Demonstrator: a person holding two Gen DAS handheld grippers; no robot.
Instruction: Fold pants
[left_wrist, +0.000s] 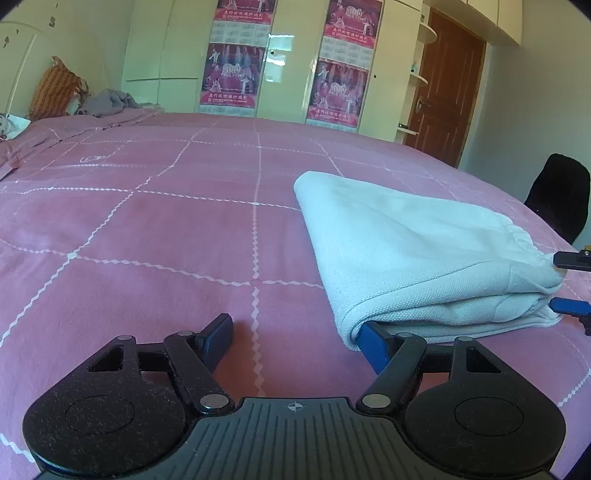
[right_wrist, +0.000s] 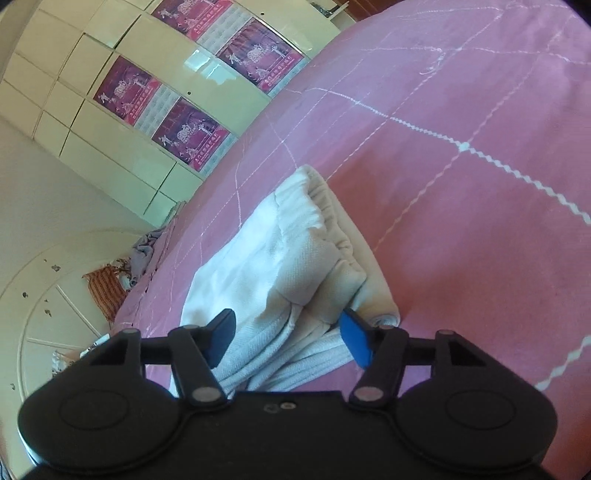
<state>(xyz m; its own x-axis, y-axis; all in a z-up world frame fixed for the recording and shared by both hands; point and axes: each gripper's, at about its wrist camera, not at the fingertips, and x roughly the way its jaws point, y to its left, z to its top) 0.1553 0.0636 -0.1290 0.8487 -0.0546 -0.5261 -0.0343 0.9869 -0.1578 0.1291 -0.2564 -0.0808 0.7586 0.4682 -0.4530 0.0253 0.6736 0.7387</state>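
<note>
Several layers of white pants (left_wrist: 406, 254) lie stacked in a compact bundle on the pink bedspread (left_wrist: 147, 229), so the folding looks nearly finished; what may remain is a last tuck or simply letting go.

In the left wrist view, the bundle sits ahead and to the right of the left gripper (left_wrist: 295, 332). That gripper's jaws are spread wide, and its right blue finger (left_wrist: 373, 343) is pushed into the near corner of the folds, while the other finger rests on bare bedspread. It clamps nothing.

The right gripper (right_wrist: 290, 338) stands at the elastic waistband end, jaws apart, straddling the stacked edges without pinching them. Its fingertips also show at the right edge of the left wrist view, one above and one below the bundle's corner.

Beyond the tongs stand a cream wardrobe (left_wrist: 177, 55) with posters and a brown door (left_wrist: 443, 92).
</note>
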